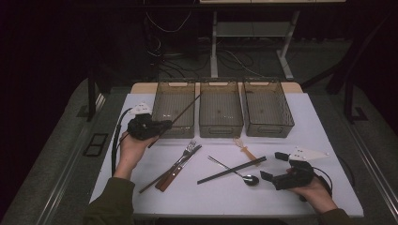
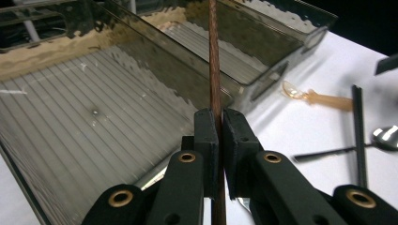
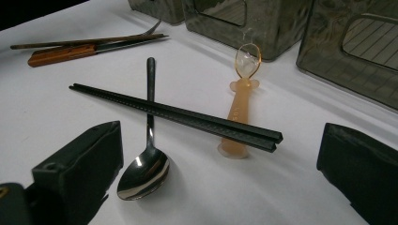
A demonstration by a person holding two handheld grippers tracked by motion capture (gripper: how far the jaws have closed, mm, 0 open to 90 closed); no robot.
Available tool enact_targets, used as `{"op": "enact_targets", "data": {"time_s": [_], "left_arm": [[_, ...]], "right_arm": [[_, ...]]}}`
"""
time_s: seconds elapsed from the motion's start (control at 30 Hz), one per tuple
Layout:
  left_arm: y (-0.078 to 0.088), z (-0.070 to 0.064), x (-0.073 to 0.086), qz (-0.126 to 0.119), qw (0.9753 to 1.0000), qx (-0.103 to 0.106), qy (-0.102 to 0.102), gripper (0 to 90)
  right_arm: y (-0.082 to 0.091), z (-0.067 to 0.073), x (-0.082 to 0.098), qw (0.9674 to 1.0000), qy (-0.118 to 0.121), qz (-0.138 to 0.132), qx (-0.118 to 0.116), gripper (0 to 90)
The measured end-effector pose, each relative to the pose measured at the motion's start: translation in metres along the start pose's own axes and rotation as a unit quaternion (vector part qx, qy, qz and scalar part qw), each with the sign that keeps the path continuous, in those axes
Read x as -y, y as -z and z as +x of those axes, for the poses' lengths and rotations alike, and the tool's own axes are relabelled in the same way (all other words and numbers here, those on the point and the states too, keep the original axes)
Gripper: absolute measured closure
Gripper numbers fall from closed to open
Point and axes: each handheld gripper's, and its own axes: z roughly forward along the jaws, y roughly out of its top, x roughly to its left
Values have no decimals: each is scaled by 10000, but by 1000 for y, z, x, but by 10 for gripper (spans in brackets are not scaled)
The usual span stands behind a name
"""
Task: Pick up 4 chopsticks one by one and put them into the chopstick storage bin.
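Darkness swallows the room beyond the table's (image 1: 300,117) far edge; cables and a desk frame barely show. Left gripper (image 1: 162,125) stays out of nothing: its jaws are clenched on a brown chopstick (image 1: 180,115), held slanting over the near rim of the left bin (image 1: 174,108), its lower end cut off in the left gripper view. Right gripper (image 1: 273,165) rests near the table's near right corner, jaws spread wide, grasping nothing, by the black chopsticks (image 1: 232,169) and spoon (image 1: 249,179).

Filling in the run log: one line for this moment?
left gripper: shut on brown wooden chopstick | over leftmost smoky plastic bin | right gripper: open
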Motion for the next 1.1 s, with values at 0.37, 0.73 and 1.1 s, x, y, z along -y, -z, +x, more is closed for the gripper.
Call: {"op": "enact_targets", "data": {"time_s": [0.37,0.73,1.1], "left_arm": [[-13,15,-21,-77,9996,-167,210,843],[-29,32,-39,-28,9967,-624,510,843],[-48,49,-43,232,9910,-1190,559,843]], "right_arm": [[1,-1,0,10000,4,-19,-17,9],[2,-1,0,10000,-28,-60,-12,9],[3,0,-1,9999,-35,-91,-41,9]]}}
